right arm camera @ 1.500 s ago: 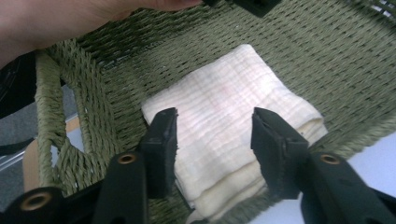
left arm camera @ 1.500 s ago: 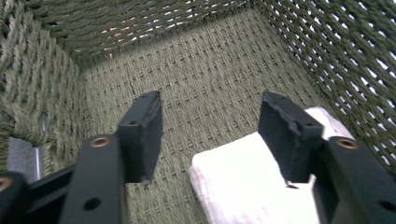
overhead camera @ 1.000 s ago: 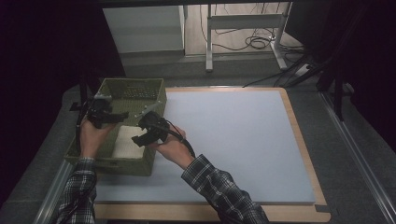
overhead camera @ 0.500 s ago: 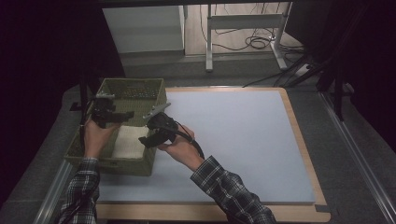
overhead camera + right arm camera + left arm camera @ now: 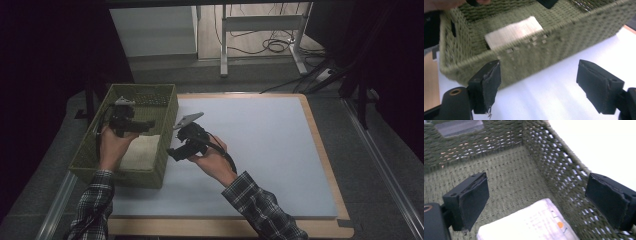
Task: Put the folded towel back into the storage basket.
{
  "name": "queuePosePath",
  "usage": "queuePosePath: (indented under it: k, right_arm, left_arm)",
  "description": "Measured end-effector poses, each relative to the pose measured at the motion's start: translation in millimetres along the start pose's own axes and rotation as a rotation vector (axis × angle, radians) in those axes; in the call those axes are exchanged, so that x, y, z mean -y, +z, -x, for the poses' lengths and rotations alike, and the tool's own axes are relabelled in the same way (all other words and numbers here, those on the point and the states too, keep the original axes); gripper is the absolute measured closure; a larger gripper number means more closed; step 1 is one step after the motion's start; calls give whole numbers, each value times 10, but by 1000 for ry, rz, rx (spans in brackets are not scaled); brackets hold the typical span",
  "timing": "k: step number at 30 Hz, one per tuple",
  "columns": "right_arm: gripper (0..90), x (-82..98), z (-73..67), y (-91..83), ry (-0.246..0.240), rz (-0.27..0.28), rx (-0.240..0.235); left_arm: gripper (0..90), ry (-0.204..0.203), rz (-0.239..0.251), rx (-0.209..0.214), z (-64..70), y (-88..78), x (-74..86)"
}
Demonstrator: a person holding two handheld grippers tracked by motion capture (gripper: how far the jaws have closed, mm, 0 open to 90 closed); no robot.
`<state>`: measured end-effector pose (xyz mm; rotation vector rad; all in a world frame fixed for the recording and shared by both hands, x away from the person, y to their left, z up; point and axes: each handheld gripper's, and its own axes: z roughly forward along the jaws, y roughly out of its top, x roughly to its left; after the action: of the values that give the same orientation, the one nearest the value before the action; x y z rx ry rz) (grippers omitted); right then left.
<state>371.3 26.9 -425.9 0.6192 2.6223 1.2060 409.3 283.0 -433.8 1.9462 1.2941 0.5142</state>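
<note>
A green woven basket (image 5: 167,107) stands at the left end of the white mat (image 5: 260,145). A folded white cloth (image 5: 142,152) lies flat in its near half. My left gripper (image 5: 149,126) hovers over the basket's inside. In the left gripper view its jaws have just been opening and stand wide open (image 5: 536,192), empty, above the basket floor (image 5: 509,175) and the cloth (image 5: 531,222). My right gripper (image 5: 172,152) is just outside the basket's right wall. Its jaws have also just been opening (image 5: 541,82), with nothing between them. They face the basket wall (image 5: 536,55), with the cloth (image 5: 511,32) beyond.
The mat lies on a wood-edged board (image 5: 327,165) and stretches to the right of the basket. Metal rails (image 5: 390,175) run along the table's sides. Desk legs and cables (image 5: 265,40) are on the floor behind.
Both hands have shifted to the right. The right gripper has come from over the basket to just outside its right wall. Both pairs of jaws have spread wider.
</note>
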Motion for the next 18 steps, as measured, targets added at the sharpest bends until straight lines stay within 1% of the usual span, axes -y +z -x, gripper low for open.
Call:
queuePosePath:
  k: [2,4,6,9,13,15,18]
  right_arm:
    - [173,55,38,-40,0,-1,2]
    - [156,121,77,-85,12,-5,2]
    - [139,195,120,-139,16,-10,4]
    - [124,284,168,-208,22,-11,6]
    - [111,407,234,-308,27,-20,6]
    - [100,471,266,-355,28,-26,15]
    - [84,581,320,-433,30,-30,29]
  left_arm:
    - [49,4,1,14,48,3,-7]
    - [44,8,-2,27,96,13,-13]
    - [39,20,-5,35,156,20,-22]
    - [36,30,-5,49,243,28,-38]
    - [30,52,-11,66,361,18,-68]
    - [28,59,-17,79,421,17,-86]
    - [27,73,-26,83,518,23,-113]
